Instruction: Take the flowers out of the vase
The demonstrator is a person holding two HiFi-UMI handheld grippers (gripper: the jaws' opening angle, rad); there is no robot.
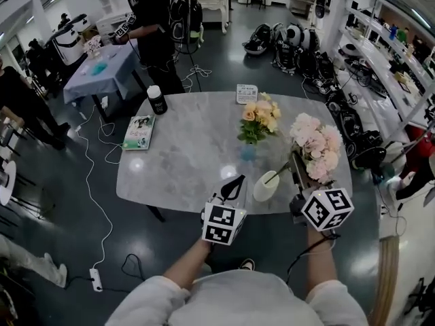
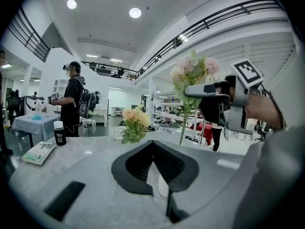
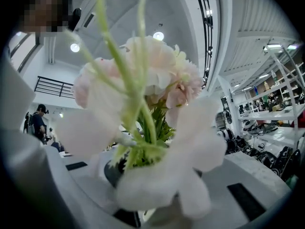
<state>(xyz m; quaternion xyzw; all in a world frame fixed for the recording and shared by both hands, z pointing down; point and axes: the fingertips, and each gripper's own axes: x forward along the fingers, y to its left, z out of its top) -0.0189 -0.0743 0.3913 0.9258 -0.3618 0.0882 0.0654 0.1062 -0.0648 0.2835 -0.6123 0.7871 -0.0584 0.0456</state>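
Right gripper (image 1: 296, 161) clamped on pink bouquet (image 1: 317, 145) stems. Left gripper (image 1: 234, 183) closed, empty. One white vase (image 1: 266, 187); second, yellow bouquet (image 1: 259, 117) at its 12 o'clock.

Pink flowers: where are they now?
Head view, right side: pink flowers held in the right claw, right of the yellow bouquet, beyond the white vase.

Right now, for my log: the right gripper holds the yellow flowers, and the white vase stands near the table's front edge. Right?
Not the yellow ones: the right gripper holds the pink flowers, as the right gripper view shows. The yellow flowers stand mid-table; the white vase is near the front edge.
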